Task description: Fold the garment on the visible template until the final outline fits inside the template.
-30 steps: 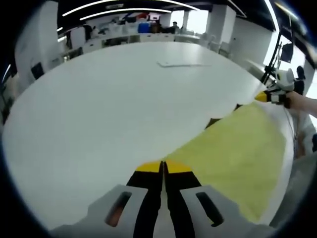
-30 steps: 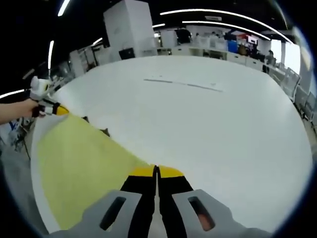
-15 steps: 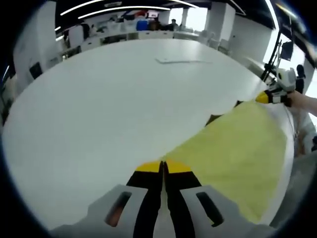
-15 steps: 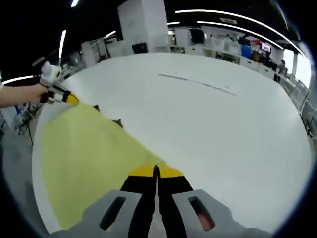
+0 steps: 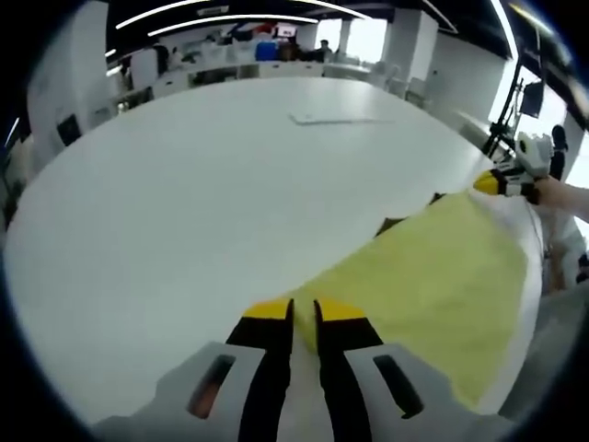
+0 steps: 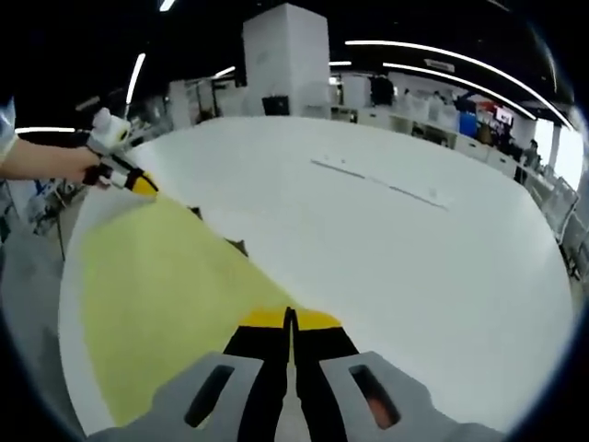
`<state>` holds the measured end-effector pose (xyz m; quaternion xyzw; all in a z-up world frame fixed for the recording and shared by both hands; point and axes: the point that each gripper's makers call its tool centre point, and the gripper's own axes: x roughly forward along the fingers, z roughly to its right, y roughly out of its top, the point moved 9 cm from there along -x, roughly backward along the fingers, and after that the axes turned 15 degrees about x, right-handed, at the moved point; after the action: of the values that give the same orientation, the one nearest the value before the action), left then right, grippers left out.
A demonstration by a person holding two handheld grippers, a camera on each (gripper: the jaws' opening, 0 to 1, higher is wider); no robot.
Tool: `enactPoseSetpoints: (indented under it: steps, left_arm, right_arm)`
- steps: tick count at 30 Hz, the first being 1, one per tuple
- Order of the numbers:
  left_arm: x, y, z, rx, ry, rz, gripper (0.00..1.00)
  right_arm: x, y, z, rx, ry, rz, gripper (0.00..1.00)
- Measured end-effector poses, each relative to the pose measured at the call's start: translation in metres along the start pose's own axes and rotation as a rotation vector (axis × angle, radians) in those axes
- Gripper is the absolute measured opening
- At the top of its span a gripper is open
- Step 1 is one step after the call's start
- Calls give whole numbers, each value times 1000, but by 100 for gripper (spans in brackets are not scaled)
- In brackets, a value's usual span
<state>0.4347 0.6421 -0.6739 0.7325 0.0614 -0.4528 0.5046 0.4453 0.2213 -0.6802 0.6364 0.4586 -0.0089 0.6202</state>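
L claw jaws apart at yellow garment corner; R claw clamped on garment edge, on white bench.

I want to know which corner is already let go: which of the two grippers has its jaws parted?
The left gripper: its yellow-tipped jaws stand apart with a gap over the yellow garment. The right gripper has its jaws pressed together at the garment's edge.

Bright, even light from long ceiling strip lamps washes the broad white tabletop; beyond it window glare blows out, and fisheye bending smears everything nearer the edges.
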Motion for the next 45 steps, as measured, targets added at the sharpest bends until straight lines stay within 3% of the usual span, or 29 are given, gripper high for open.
enactPoseSetpoints:
  steps: [3,18,30,45]
  left_arm:
    - [-4,0,3,2,-2,0,10]
    - [-26,-2,21,9,-38,24,22]
    - [-50,-16,31,-8,-59,20,34]
    - [-76,-32,48,-26,-79,19,48]
  right_arm:
    - [-3,-2,-5,21,15,-7,13]
    - [-28,-19,-25,84,50,-20,35]
    - [-48,-33,-37,145,42,-30,52]
    - [-70,-43,-50,186,44,-15,60]
